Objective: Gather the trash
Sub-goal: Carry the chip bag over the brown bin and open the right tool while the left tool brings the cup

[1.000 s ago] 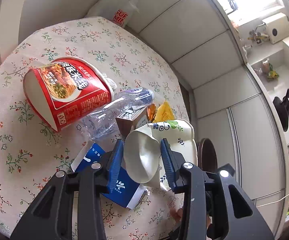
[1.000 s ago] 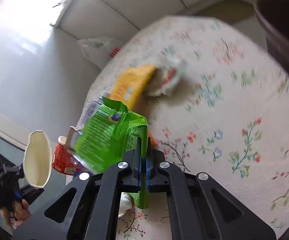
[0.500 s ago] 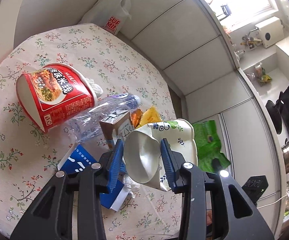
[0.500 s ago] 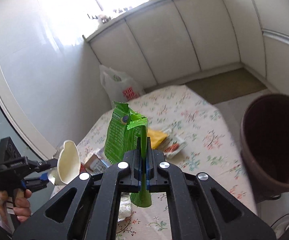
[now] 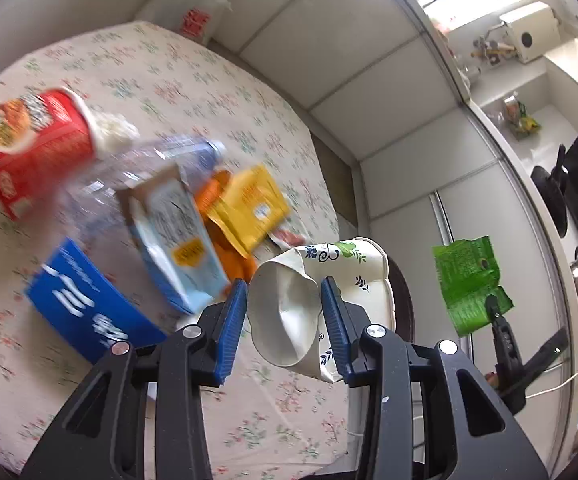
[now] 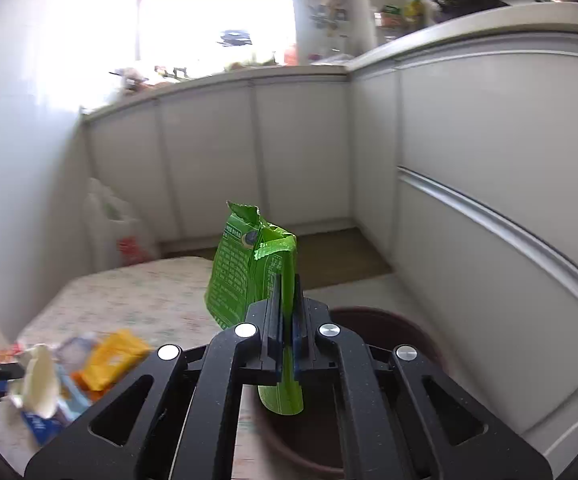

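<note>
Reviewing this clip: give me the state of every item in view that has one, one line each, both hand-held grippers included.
left hand-held gripper: shut on the paper cup
paper cup: squashed, held off the table
right hand-held gripper: shut on the green wrapper
green wrapper: torn open, held above the brown bin
brown bin: open
red noodle cup: on its side
plastic bottle: lying down
blue carton: lying flat
yellow packet: torn open, lying on the table

Daylight from window [image 6: 213, 20], blown out upper centre in right wrist view. Left wrist view: motion blur on table [image 5: 193, 92] clutter at left; both w/ fisheye bending, dark vignette at corners.
</note>
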A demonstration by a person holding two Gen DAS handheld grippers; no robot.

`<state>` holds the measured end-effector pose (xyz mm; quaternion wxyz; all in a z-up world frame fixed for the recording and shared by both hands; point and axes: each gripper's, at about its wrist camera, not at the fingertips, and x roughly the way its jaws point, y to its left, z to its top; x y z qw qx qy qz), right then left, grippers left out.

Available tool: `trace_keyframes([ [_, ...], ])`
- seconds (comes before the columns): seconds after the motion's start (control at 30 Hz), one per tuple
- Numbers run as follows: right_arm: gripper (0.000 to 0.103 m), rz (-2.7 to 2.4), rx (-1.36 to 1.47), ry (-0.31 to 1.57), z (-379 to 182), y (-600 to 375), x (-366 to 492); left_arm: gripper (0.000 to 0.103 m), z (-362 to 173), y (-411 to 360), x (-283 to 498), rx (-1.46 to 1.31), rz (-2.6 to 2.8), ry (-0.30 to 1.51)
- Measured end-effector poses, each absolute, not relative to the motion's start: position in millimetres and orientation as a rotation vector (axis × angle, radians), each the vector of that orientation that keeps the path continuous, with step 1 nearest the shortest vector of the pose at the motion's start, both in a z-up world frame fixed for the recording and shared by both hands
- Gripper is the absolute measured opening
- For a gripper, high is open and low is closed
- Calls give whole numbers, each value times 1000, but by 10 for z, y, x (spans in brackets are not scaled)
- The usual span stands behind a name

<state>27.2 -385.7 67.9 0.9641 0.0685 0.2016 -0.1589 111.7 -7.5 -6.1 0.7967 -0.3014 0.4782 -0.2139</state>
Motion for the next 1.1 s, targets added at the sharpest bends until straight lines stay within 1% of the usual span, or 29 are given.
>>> trace_keyframes([
  [0.1,4,-440,96,461,497,-4083,337,39,-54,-389,1132,-614,-491,1054],
  [0.17,7,-459,133,511,420,-4252,374,39,4,-642,1152,-588,-522,1059],
  [0.2,32,-471,161,519,386,-4299,369,39,22,-717,1155,-581,-531,1059],
  [0.23,66,-505,201,514,379,-4390,343,39,57,-831,1167,-571,-543,1059],
  [0.27,75,-547,237,490,384,-4467,295,39,89,-942,1181,-559,-554,1060],
  [0.37,83,-643,305,438,410,-4624,166,39,172,-1224,1231,-525,-578,1064],
  [0.4,92,-676,323,432,407,-4679,134,39,206,-1341,1253,-512,-587,1065],
  [0.43,96,-729,337,427,404,-4723,95,39,227,-1420,1268,-504,-593,1066],
  [0.67,96,-810,505,426,291,-5039,-63,39,271,-2098,1369,-447,-638,1085],
  [0.8,96,-840,531,422,242,-5001,-98,39,205,-2502,1410,-390,-644,1102],
  [0.93,96,-859,548,401,235,-5015,-150,39,95,-2785,1473,-352,-630,1128],
  [1.1,96,-850,587,429,177,-5095,-127,40,-26,-2972,1501,-306,-607,1159],
])
